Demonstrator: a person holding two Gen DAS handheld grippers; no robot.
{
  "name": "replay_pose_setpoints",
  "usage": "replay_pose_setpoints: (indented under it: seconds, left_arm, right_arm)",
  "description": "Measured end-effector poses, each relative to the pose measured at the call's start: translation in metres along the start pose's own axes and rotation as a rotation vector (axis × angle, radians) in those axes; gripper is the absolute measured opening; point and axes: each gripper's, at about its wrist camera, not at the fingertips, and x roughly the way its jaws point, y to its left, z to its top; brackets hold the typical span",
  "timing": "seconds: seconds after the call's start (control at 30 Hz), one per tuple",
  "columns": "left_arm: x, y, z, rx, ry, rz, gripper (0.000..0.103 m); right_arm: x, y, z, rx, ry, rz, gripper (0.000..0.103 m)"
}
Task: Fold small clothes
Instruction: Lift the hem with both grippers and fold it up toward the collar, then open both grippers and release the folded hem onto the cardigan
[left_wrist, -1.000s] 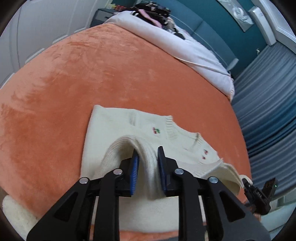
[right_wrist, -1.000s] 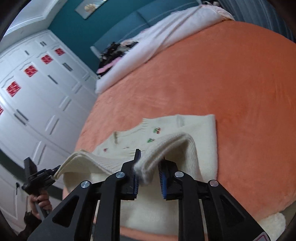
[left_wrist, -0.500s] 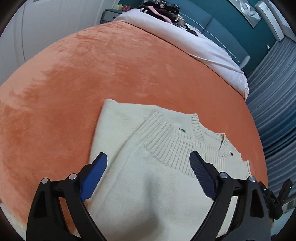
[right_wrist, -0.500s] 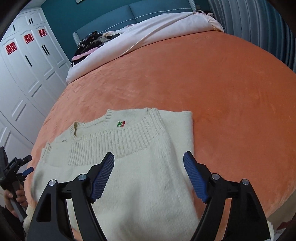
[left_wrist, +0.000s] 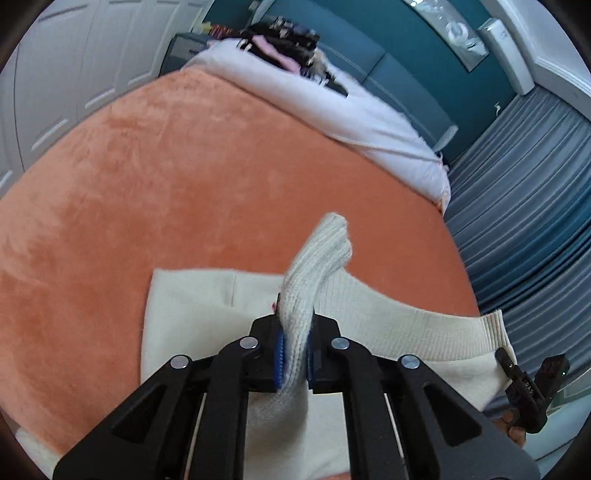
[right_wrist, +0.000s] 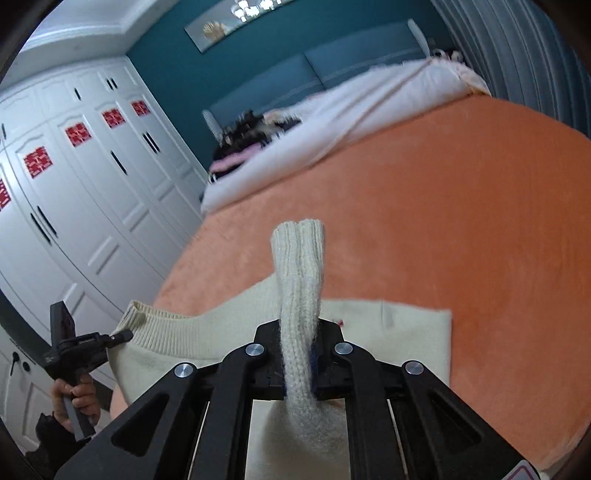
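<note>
With both tools clamped on ribbed hem, left tool (left_wrist: 294, 354) & right tool (right_wrist: 298, 363), I judge cream knit sweater (left_wrist: 388, 314) soft, light, stretchy; best gripped at hem corners.

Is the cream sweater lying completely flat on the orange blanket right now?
No: the left hand-held gripper pinches a ribbed fold of the cream sweater, which stands up above the orange blanket.

Teal wall (right_wrist: 177, 55), white wardrobe (right_wrist: 74, 192), grey curtains (left_wrist: 524, 206), bed under an orange blanket (left_wrist: 184, 177).
</note>
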Motion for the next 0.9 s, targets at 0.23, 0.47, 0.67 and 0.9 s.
replay_pose_setpoints:
  seconds: [0.23, 0.47, 0.67, 0.9]
  left_arm:
    - [0.087, 0.024, 0.012, 0.026, 0.106, 0.177, 0.008]
    - [0.138, 0.056, -0.038, 0.012, 0.174, 0.308, 0.014]
    - [0.063, 0.005, -0.064, 0.113, 0.074, 0.305, 0.036]
    - [0.077, -0.030, -0.145, 0.186, 0.229, 0.316, 0.036]
  right_arm:
    - [0.076, -0.062, -0.003, 0.101, 0.107, -0.151, 0.007]
    - [0.126, -0.085, -0.051, 0.084, 0.305, -0.317, 0.020]
    - [0.060, -0.026, -0.056, -0.058, 0.212, -0.277, 0.027]
    - [0.095, 0.084, -0.149, -0.266, 0.426, -0.056, 0.015]
